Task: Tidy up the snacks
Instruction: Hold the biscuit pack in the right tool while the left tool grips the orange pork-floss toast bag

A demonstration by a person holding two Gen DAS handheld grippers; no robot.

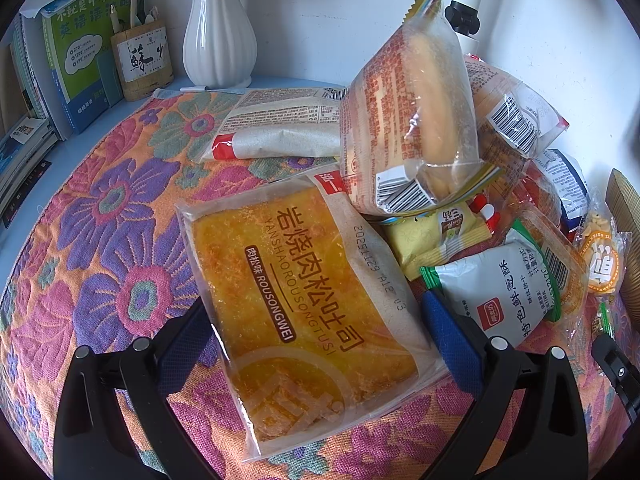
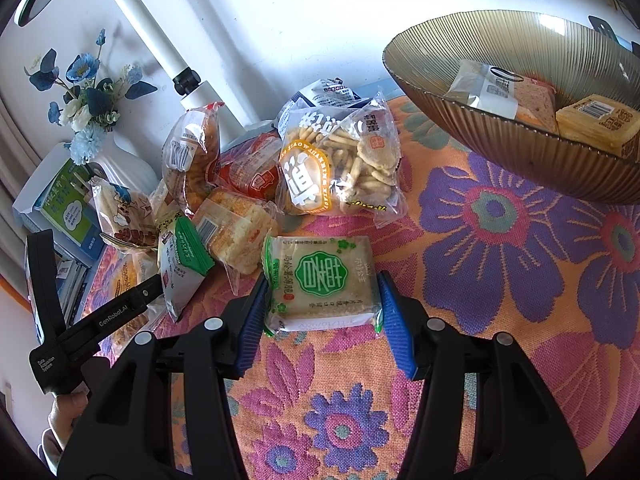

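Note:
On the flowered cloth (image 1: pixel 100 240) an orange meat-floss toast packet (image 1: pixel 296 288) spans the gap of my left gripper (image 1: pixel 316 300), whose blue pads (image 1: pixel 448 332) touch both its long edges. My right gripper (image 2: pixel 322 292) is shut on a square cracker packet with a green label (image 2: pixel 320 268), its pads pressing both sides. A pile of snack packets (image 2: pixel 224 184) lies behind it, with a bag of stick biscuits (image 2: pixel 340 160) at its right end. At the upper right a ribbed amber glass bowl (image 2: pixel 500 152) holds two packets. The left gripper (image 2: pixel 120 312) shows at the left edge.
A white vase (image 1: pixel 220 40), a bamboo pen holder (image 1: pixel 140 60) and stacked books (image 1: pixel 76 60) stand at the back left. A white lamp post (image 2: pixel 152 32) rises behind the pile. A person's hand (image 2: pixel 64 412) holds the left gripper's handle. The cloth between the right gripper and the bowl is bare.

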